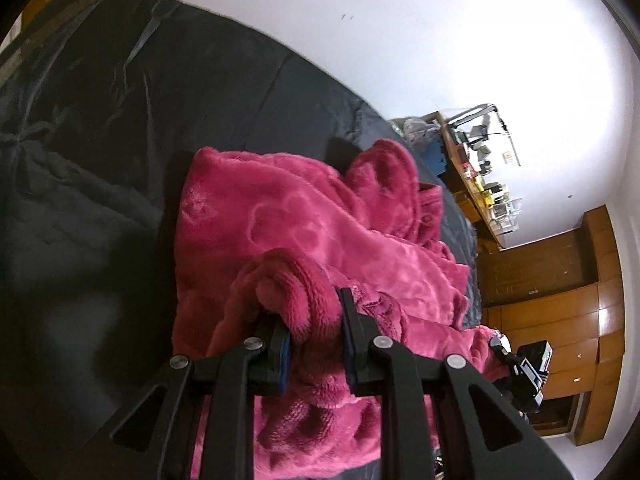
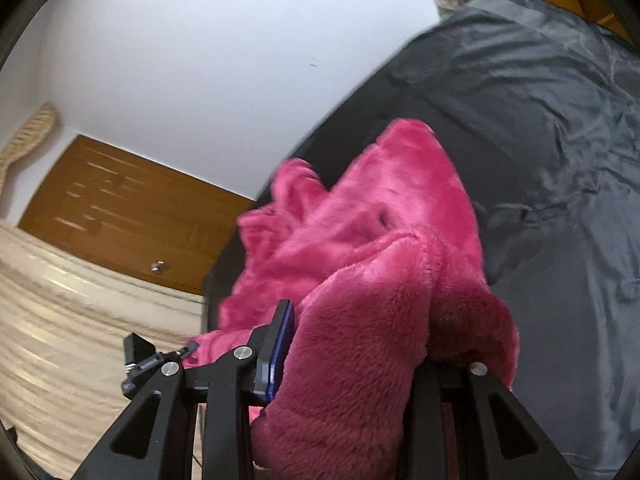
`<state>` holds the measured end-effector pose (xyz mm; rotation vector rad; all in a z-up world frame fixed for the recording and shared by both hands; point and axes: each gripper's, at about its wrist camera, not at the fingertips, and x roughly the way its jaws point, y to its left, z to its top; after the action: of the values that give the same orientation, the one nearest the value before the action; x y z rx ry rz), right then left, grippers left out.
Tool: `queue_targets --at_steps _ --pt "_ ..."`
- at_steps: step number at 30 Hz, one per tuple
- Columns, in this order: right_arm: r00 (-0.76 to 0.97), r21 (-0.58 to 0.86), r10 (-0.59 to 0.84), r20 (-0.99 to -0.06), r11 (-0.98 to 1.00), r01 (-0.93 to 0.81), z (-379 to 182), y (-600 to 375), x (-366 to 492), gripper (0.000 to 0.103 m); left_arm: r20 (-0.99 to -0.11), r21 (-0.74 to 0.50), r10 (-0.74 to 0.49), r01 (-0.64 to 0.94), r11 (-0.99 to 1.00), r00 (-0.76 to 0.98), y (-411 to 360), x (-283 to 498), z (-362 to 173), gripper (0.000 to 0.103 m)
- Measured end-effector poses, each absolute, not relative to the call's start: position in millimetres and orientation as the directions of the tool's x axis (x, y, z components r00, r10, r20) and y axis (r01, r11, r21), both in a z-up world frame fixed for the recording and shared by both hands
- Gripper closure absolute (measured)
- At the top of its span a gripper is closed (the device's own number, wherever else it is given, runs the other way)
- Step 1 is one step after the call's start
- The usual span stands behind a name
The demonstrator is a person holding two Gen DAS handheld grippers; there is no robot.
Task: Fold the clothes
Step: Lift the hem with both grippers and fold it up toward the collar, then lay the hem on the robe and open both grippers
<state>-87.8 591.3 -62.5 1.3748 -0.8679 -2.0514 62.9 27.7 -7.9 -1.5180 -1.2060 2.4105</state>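
A fluffy pink garment (image 1: 304,220) lies bunched on a dark bedspread (image 1: 100,140). My left gripper (image 1: 314,320) is shut on a rolled edge of the pink garment, fabric bulging between its fingers. In the right wrist view the same garment (image 2: 360,220) is lifted off the dark bedspread (image 2: 540,120). My right gripper (image 2: 352,328) is shut on a thick fold of it; the fleece drapes over and hides the right finger. The right gripper also shows in the left wrist view (image 1: 520,368) at the garment's far end.
A white wall (image 1: 400,20) stands behind the bed. A cluttered shelf (image 1: 480,168) and wooden wardrobe (image 1: 560,300) stand at the right. In the right wrist view a wooden door (image 2: 120,208) and a beige floor (image 2: 60,320) lie left of the bed.
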Motion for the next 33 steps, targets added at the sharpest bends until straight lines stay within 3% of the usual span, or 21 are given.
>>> queue_targets --at_steps 2,6,8,11,13,15,24,30,33 --pt "-0.342 0.721 -0.689 -0.639 -0.691 0.047 -70 590 -90 0.068 -0.747 -0.638 0.431 0.365 -0.678 -0.506 26 58 -18 0.079" --pt "-0.337 0.675 -0.649 -0.682 -0.736 0.052 -72 583 -90 0.036 -0.736 -0.66 0.456 0.381 -0.647 -0.501 25 57 -26 0.077" --pt "-0.338 0.642 -0.63 -0.699 -0.762 0.09 -64 577 -86 0.031 -0.737 -0.659 0.461 0.375 -0.652 -0.494 26 57 -23 0.073" --pt "-0.351 0.602 -0.61 -0.711 -0.785 0.144 -49 571 -78 0.031 -0.741 -0.651 0.455 0.362 -0.667 -0.494 26 58 -13 0.06" --pt "-0.361 0.604 -0.612 -0.704 -0.783 0.149 -41 573 -72 0.031 -0.746 -0.635 0.424 0.356 -0.686 -0.513 25 63 -2 0.034" --pt "-0.369 0.603 -0.611 -0.7 -0.783 0.152 -35 577 -65 0.031 -0.741 -0.627 0.395 0.349 -0.696 -0.543 23 72 10 0.025" --pt "-0.359 0.401 -0.493 -0.792 -0.864 0.303 -20 559 -17 0.031 -0.78 -0.502 0.372 0.149 -0.852 -0.503 64 114 39 0.025" --pt "-0.302 0.267 -0.43 -0.851 -0.849 0.456 -28 528 14 0.031 -0.828 -0.428 0.443 -0.123 -0.895 -0.343 139 139 27 0.025" --pt "-0.276 0.22 -0.392 -0.877 -0.84 0.495 -42 513 20 0.031 -0.848 -0.402 0.437 -0.172 -0.899 -0.299 167 140 11 0.025"
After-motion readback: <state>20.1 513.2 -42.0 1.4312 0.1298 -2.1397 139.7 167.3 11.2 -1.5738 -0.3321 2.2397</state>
